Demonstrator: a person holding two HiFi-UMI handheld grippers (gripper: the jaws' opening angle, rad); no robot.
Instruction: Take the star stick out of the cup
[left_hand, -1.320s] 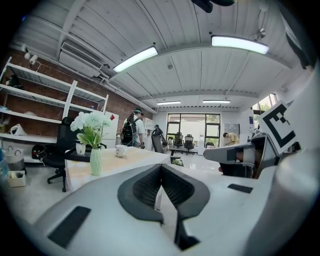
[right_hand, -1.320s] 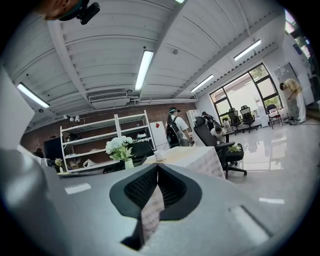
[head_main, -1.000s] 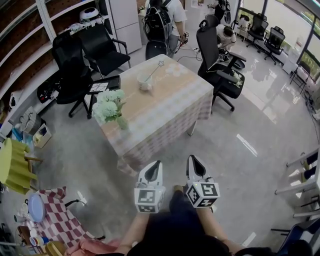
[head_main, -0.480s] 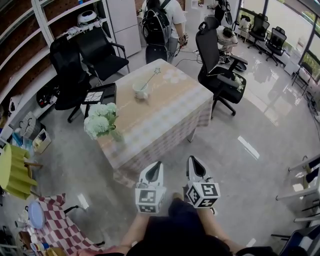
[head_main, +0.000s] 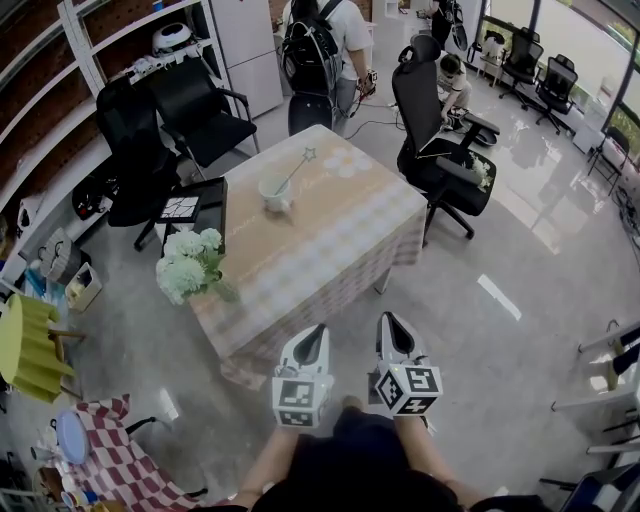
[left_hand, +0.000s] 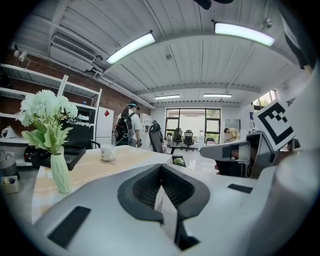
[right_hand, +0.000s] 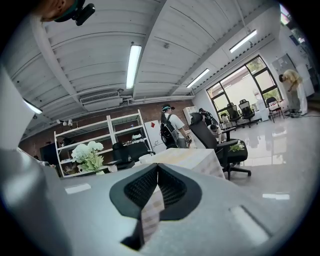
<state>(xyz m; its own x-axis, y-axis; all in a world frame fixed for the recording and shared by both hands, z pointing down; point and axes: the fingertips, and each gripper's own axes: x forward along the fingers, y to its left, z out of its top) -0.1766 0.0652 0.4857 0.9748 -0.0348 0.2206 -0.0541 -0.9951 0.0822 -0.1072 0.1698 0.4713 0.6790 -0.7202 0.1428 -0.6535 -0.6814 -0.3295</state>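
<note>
Well short of the table (head_main: 340, 225), the left gripper (head_main: 315, 330) and right gripper (head_main: 389, 320) hover side by side, jaws pressed together on nothing. The star stick (head_main: 297, 168) leans in the cup (head_main: 273, 193) on the table's far side, with flowers (head_main: 186, 266) at its left corner.

I hold my left gripper (head_main: 311, 338) and right gripper (head_main: 391, 326) side by side, low in front of my body, both pointing forward with a small gap between them. The jaws of each gripper are pressed together at the tips. My bare forearms (head_main: 262, 462) reach forward, and the marker cubes (head_main: 300, 400) face up towards me.
</note>
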